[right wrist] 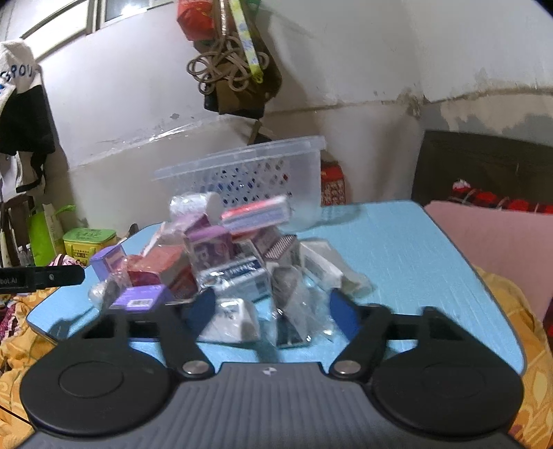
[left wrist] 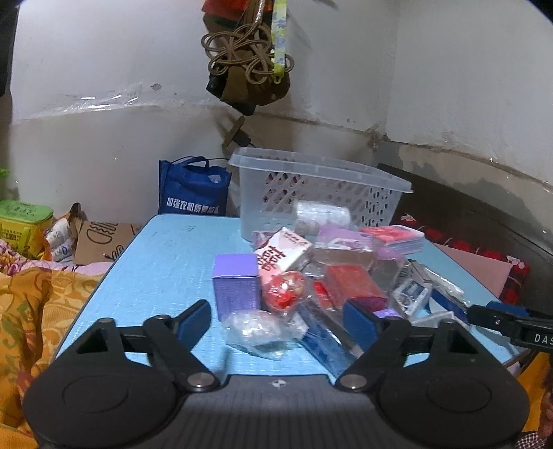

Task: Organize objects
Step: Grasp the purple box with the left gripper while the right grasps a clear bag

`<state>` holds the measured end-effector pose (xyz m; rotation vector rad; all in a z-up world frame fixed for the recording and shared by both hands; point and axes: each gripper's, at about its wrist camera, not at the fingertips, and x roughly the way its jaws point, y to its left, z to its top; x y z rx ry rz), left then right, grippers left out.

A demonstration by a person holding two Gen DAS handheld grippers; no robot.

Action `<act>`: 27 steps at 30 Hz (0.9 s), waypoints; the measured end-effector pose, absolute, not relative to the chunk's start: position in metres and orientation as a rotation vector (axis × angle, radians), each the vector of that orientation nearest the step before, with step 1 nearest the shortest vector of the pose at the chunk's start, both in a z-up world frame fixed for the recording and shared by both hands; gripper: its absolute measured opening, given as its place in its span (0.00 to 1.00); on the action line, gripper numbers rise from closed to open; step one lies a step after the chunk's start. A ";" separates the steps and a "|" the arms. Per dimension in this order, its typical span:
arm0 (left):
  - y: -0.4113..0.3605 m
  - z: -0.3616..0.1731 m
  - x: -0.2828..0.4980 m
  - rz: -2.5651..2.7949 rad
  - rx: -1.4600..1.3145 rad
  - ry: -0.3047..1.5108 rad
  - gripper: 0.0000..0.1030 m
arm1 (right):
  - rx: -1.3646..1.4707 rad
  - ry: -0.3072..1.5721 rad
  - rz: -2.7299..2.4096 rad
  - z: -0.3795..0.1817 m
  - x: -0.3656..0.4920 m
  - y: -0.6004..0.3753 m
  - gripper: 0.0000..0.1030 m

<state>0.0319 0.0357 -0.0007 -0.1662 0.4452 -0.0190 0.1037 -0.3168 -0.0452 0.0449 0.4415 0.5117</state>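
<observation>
One clear basket [left wrist: 321, 193] behind packets [left wrist: 311, 273]

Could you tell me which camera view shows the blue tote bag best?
The left wrist view: the blue tote bag stands sharp behind the table, its white lettering visible. The right wrist view does not show it.

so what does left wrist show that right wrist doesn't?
Only the left wrist view: a blue tote bag behind the table, a cardboard piece at left, and the right hand-held gripper entering from the right edge.

Only the right wrist view: a window top left, a hanging garment at left, and the left hand-held gripper at the left edge.

Both: the blue table, the clear plastic basket, the pile of small boxes, the green tin and the coiled rope.
</observation>
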 end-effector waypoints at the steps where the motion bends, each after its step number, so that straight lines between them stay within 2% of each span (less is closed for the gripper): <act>1: 0.039 -0.001 0.035 -0.020 -0.161 0.442 0.80 | 0.048 0.451 0.511 -0.046 0.105 -0.318 0.50; 11: 0.057 -0.006 0.085 0.007 -0.123 0.453 0.74 | -0.026 0.477 0.476 -0.057 0.116 -0.310 0.48; 14: 0.067 -0.014 0.096 0.003 -0.185 0.483 0.65 | -0.033 0.491 0.471 -0.060 0.120 -0.310 0.48; 17: 0.072 -0.022 0.102 0.002 -0.217 0.498 0.63 | -0.046 0.502 0.471 -0.063 0.122 -0.310 0.48; 18: 0.072 -0.024 0.105 0.003 -0.217 0.507 0.53 | -0.054 0.500 0.472 -0.063 0.123 -0.309 0.48; 20: 0.071 -0.029 0.109 -0.004 -0.221 0.524 0.48 | -0.069 0.499 0.474 -0.063 0.124 -0.307 0.43; 21: 0.071 -0.030 0.110 -0.008 -0.226 0.529 0.43 | -0.076 0.498 0.474 -0.063 0.125 -0.306 0.40; 22: 0.071 -0.031 0.111 -0.013 -0.227 0.528 0.43 | -0.073 0.494 0.477 -0.062 0.125 -0.307 0.35; 27: 0.074 -0.026 0.105 -0.015 -0.216 0.480 0.42 | -0.059 0.488 0.477 -0.060 0.125 -0.314 0.34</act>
